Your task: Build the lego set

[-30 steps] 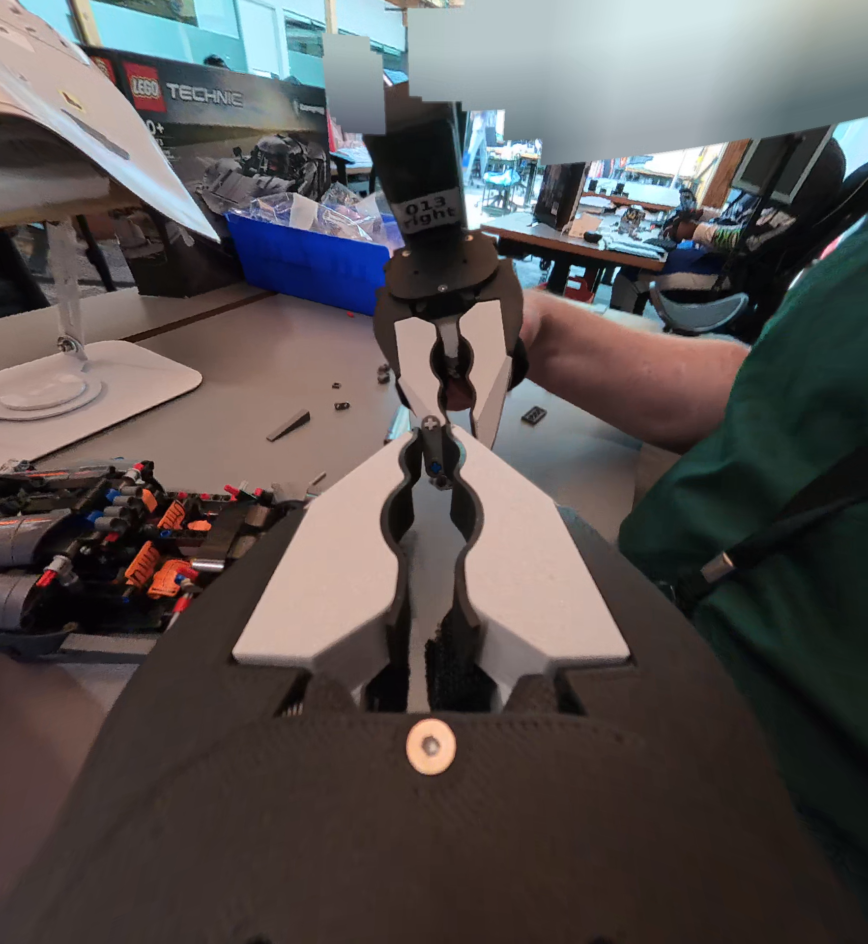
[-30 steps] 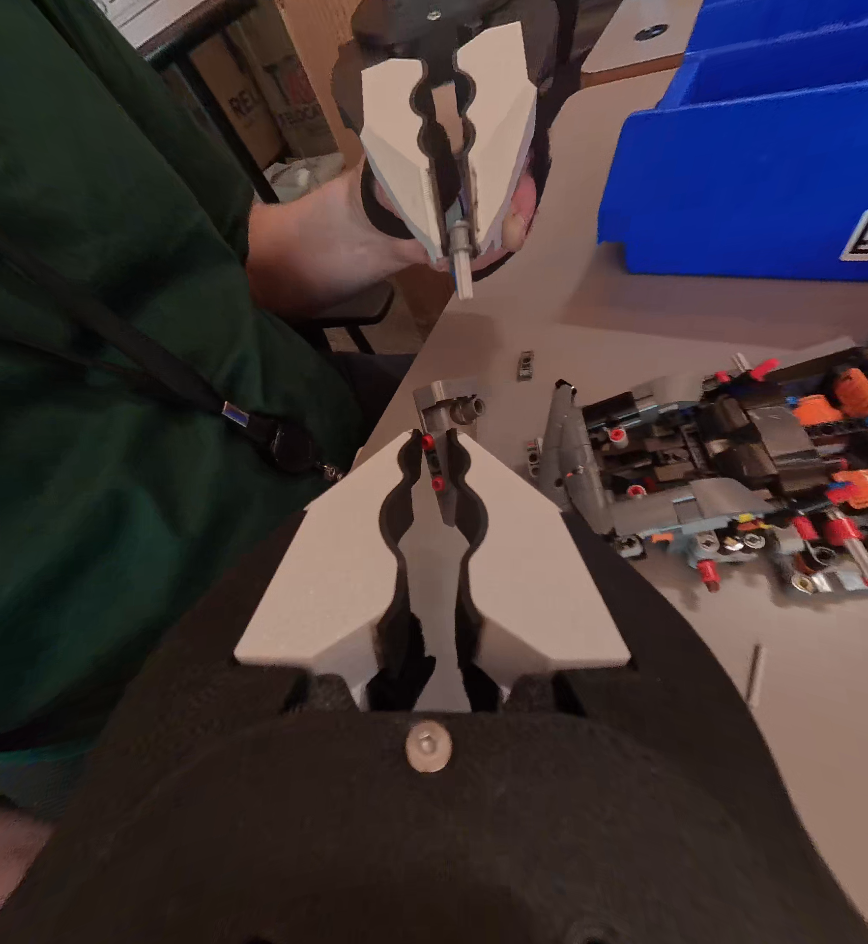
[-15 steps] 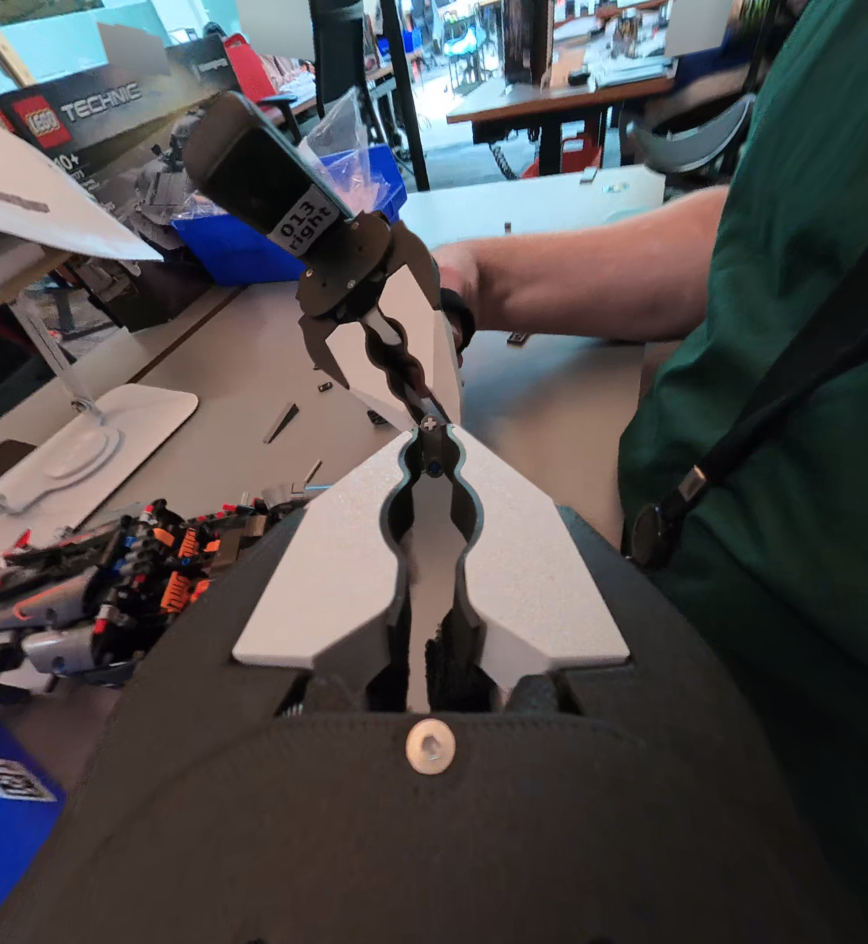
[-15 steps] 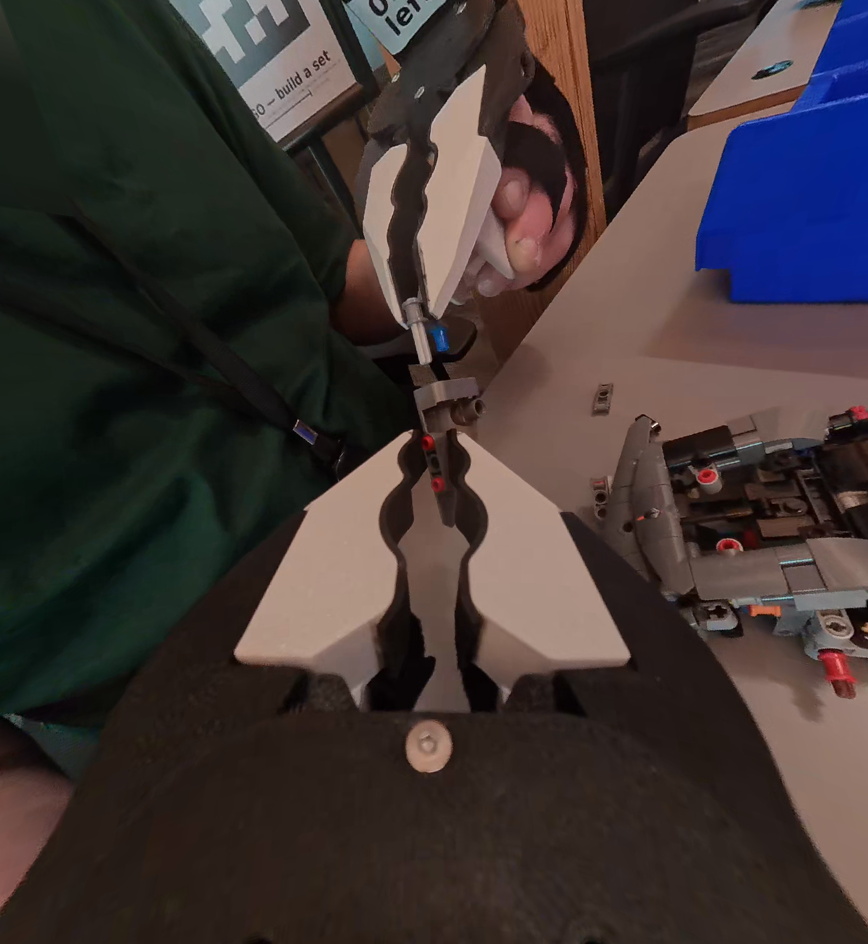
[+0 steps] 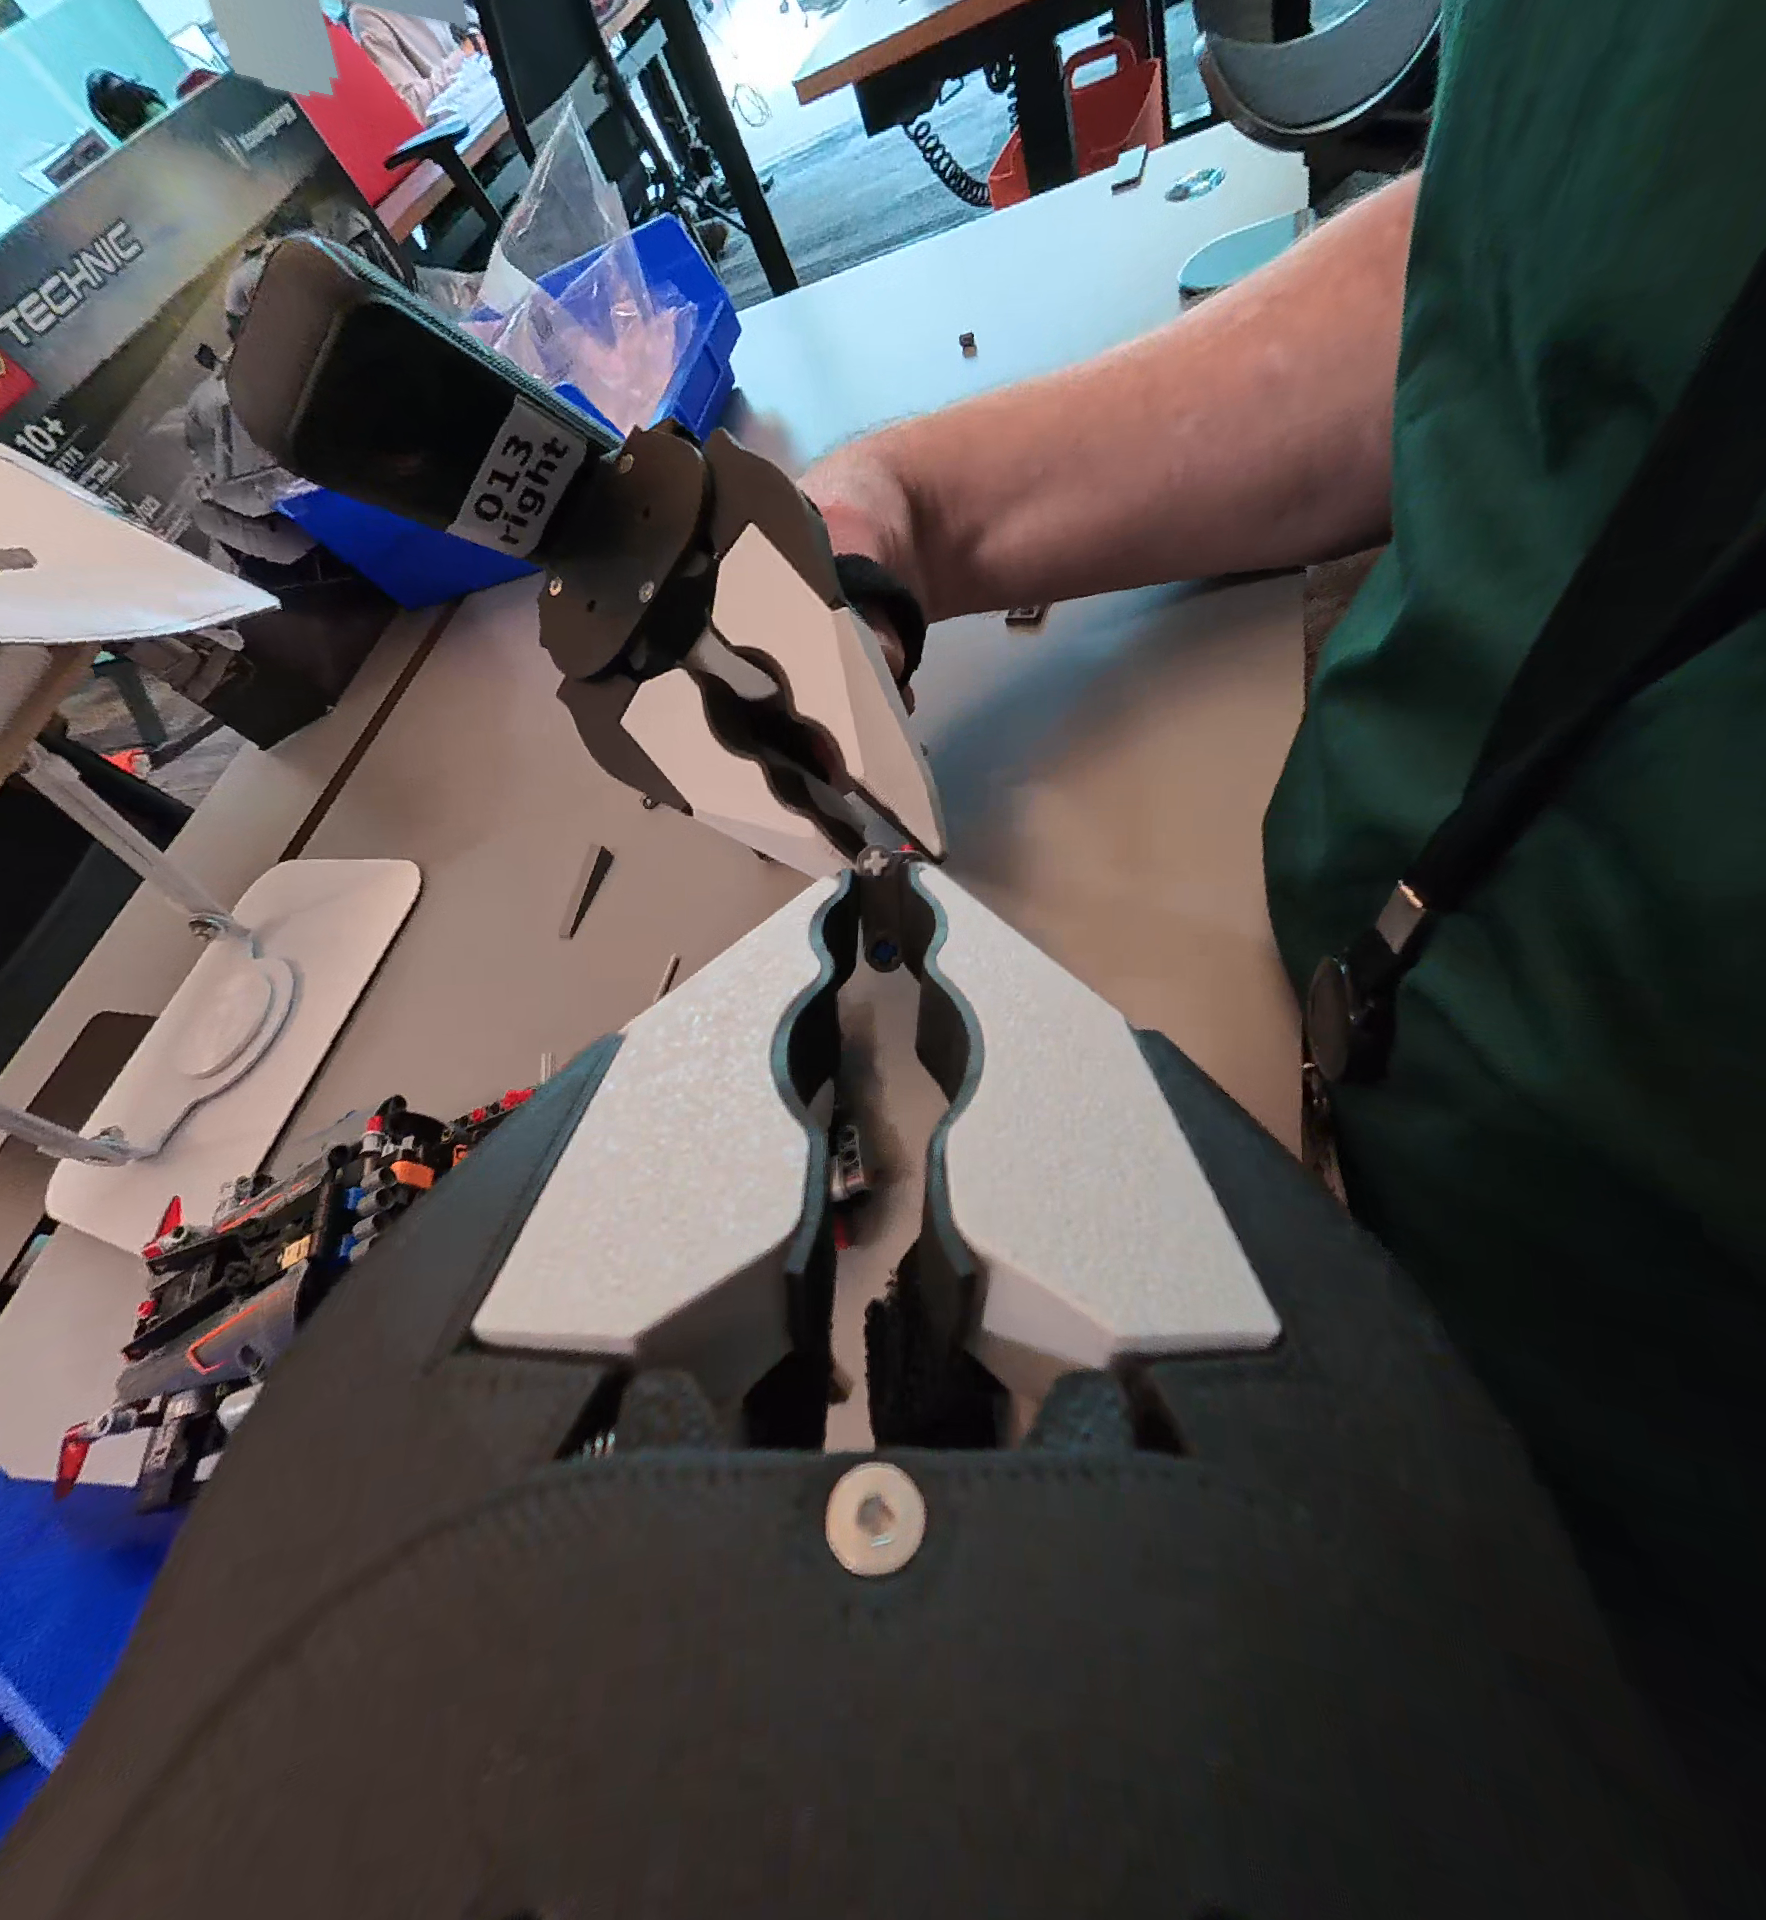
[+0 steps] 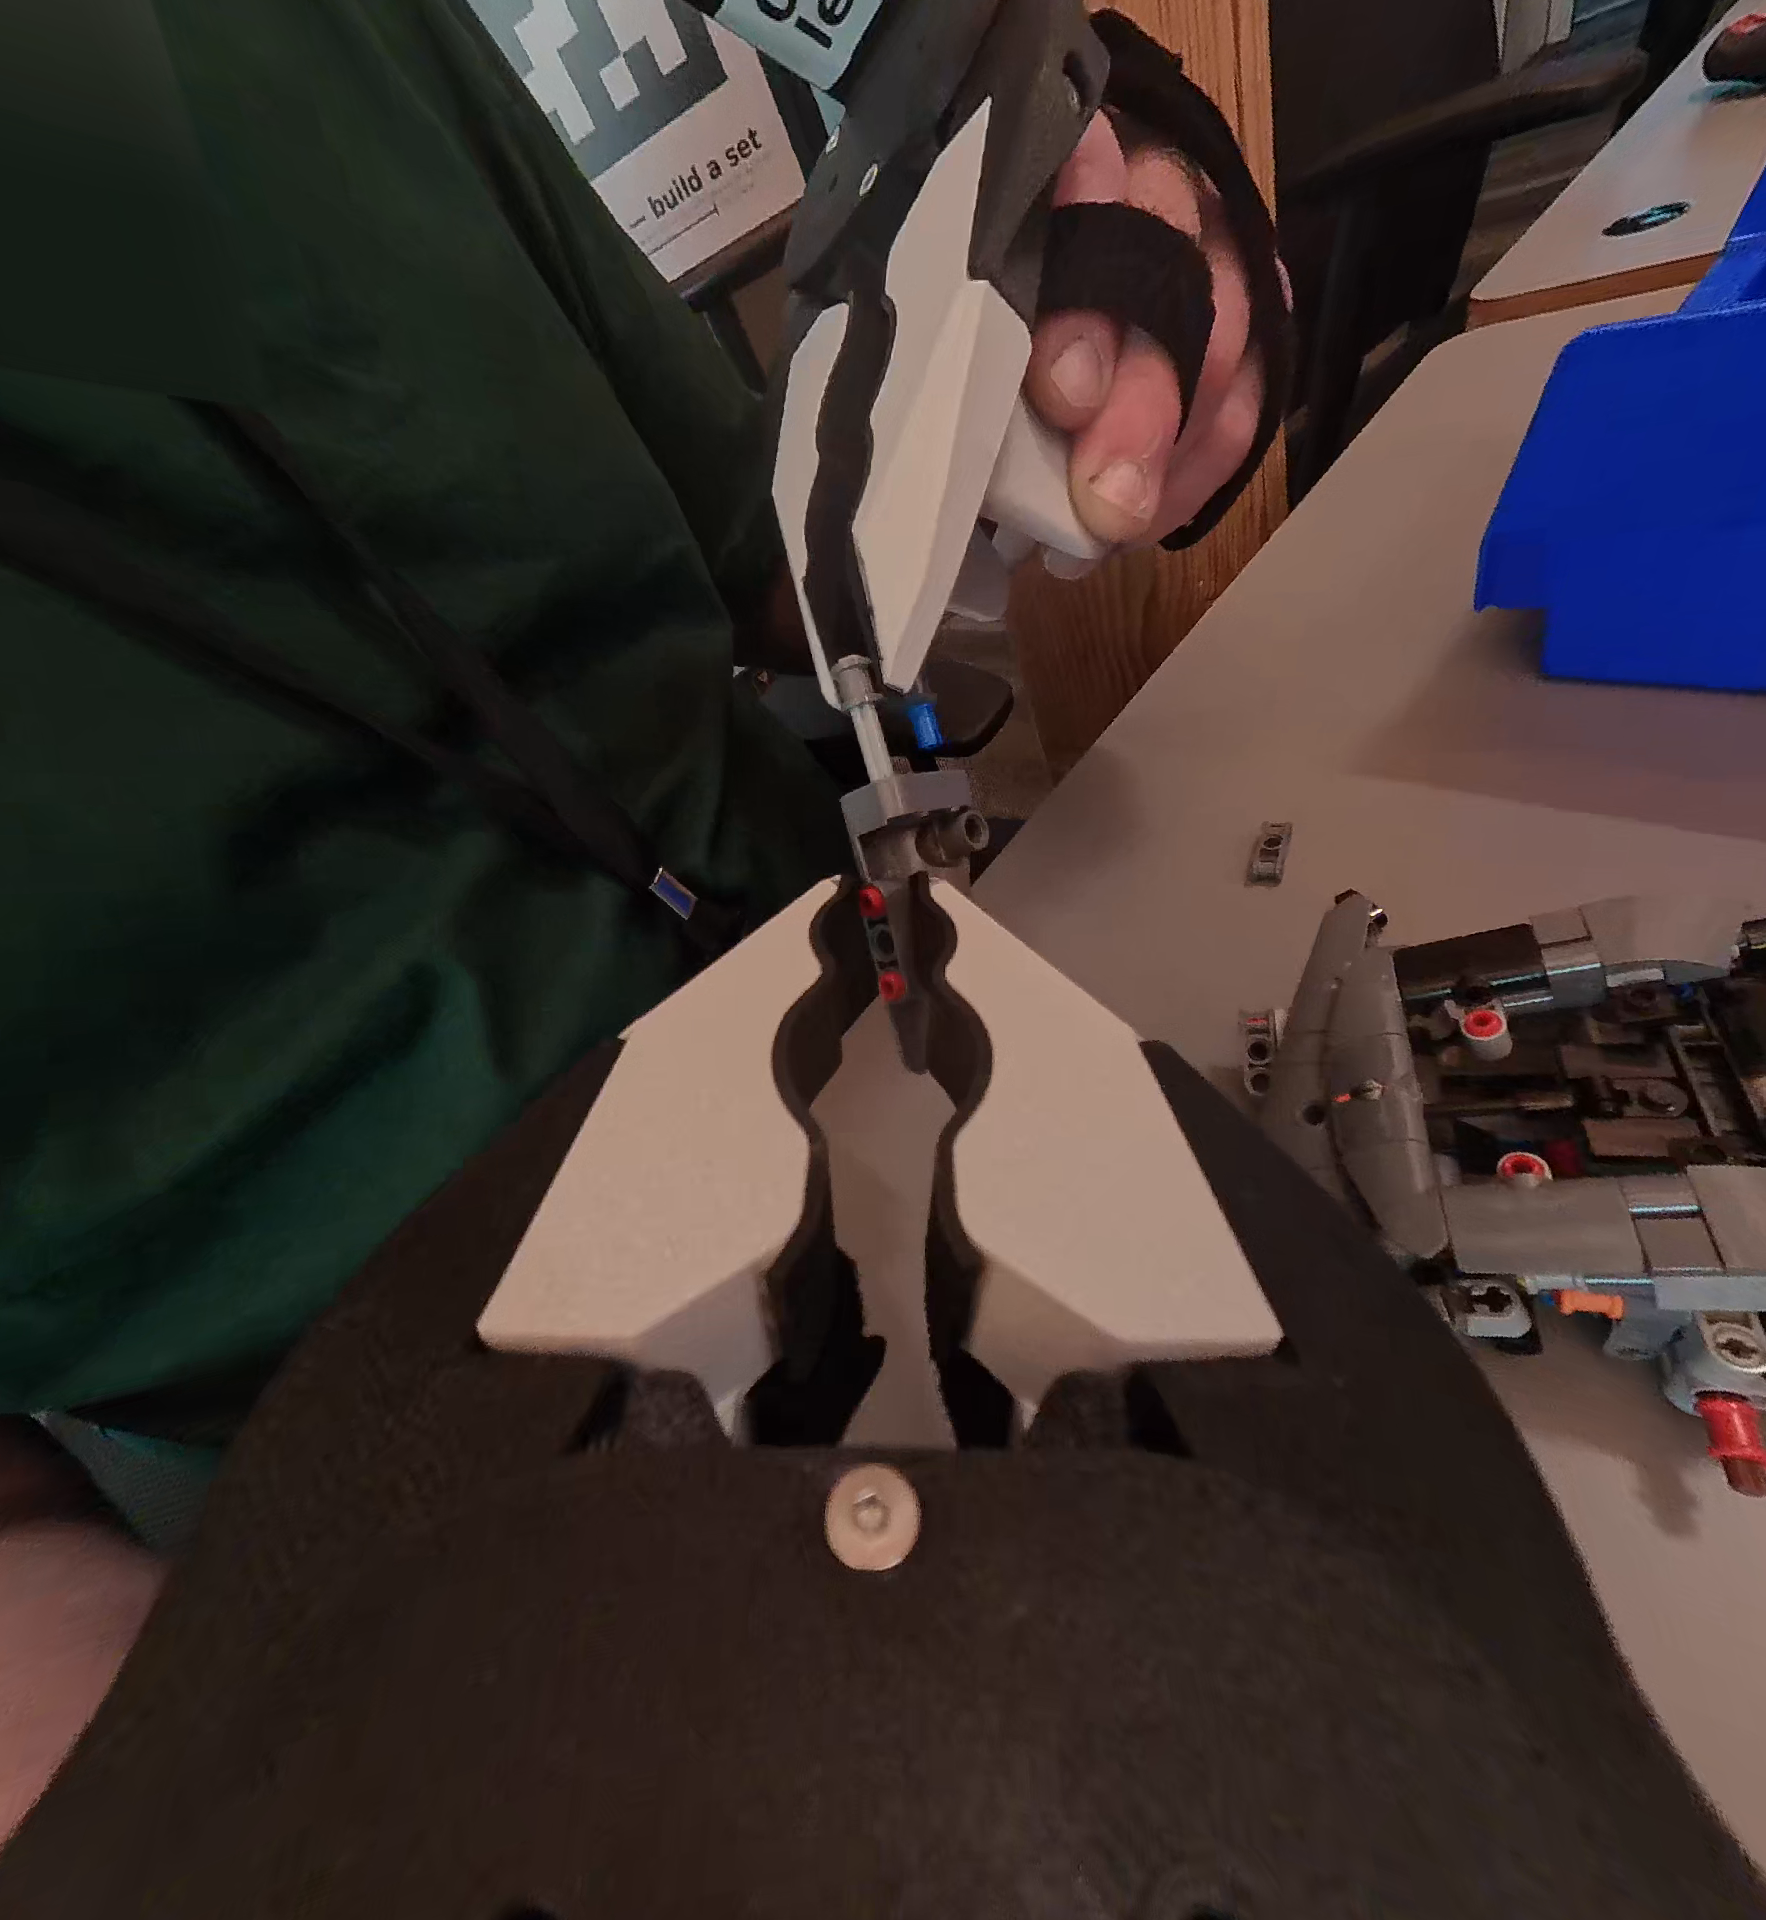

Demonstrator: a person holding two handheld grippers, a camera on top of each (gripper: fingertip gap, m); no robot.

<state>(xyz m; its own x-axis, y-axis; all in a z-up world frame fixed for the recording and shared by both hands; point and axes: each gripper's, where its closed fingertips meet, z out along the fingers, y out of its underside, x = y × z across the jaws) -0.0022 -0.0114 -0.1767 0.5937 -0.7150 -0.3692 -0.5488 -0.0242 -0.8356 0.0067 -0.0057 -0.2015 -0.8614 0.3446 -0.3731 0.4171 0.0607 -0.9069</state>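
My right gripper (image 6: 884, 894) is shut on a small grey sub-assembly (image 6: 887, 940) with red pins, topped by a grey connector (image 6: 910, 805). My left gripper (image 6: 853, 665) comes down from above, shut on a thin light-grey axle (image 6: 871, 732) with a blue pin (image 6: 923, 717) beside it. The axle's lower end sits in the connector. In the left wrist view, my left gripper (image 5: 884, 894) meets the right gripper (image 5: 894, 842) tip to tip, and the axle's cross end (image 5: 874, 860) shows between them. The part-built grey and black model (image 6: 1585, 1143) lies on the table to the right.
The model also shows in the left wrist view (image 5: 266, 1226). Blue bins (image 6: 1689, 468) (image 5: 588, 343) stand at the table's far side, beside the set's box (image 5: 79, 312) and a white booklet stand (image 5: 235, 997). Loose small pieces (image 6: 1271, 850) (image 5: 588, 888) lie on the table. A person in a green shirt (image 6: 287, 623) is close. The grippers are tip to tip, or close to it.
The two grippers have come together, from apart to tip to tip. The axle's end has gone into the grey connector. The right gripper now tilts in from the upper left in the left wrist view.
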